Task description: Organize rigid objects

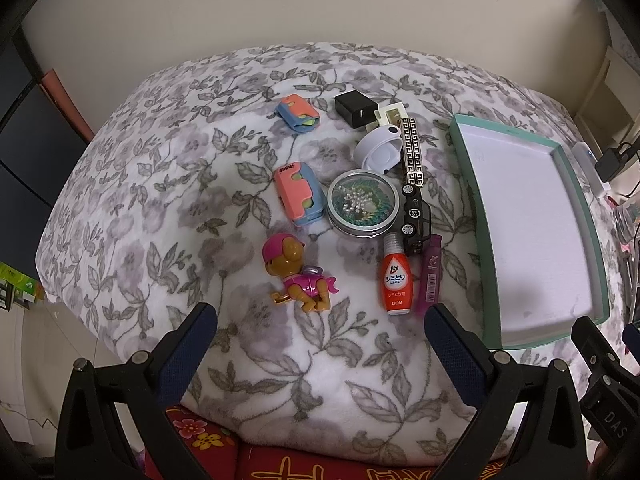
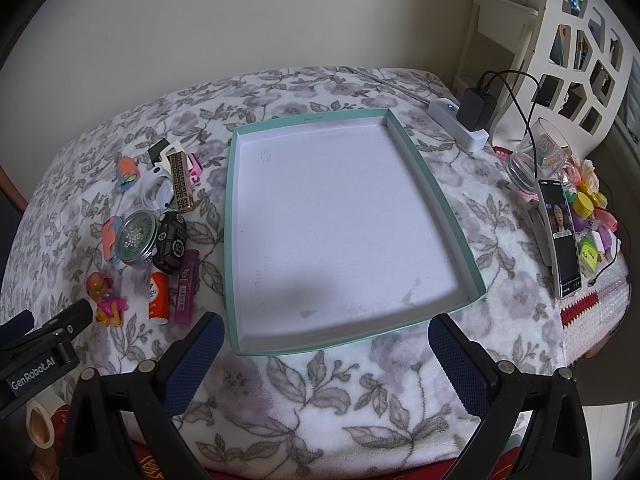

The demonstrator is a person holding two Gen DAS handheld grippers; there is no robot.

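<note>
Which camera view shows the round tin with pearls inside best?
The left wrist view. There the round tin sits near the middle, and its clear lid shows the pearls and green beads plainly. In the right wrist view the round tin lies far to the left, smaller and warped, with the toy car right beside it.

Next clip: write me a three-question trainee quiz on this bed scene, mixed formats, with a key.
1. True or false: the teal tray already holds an item.
2. Which touches the round tin? A) toy car B) dog figure C) black charger
3. Fill in: both the left gripper and the right gripper are ____.

Key: 1 false; 2 A; 3 open.
</note>
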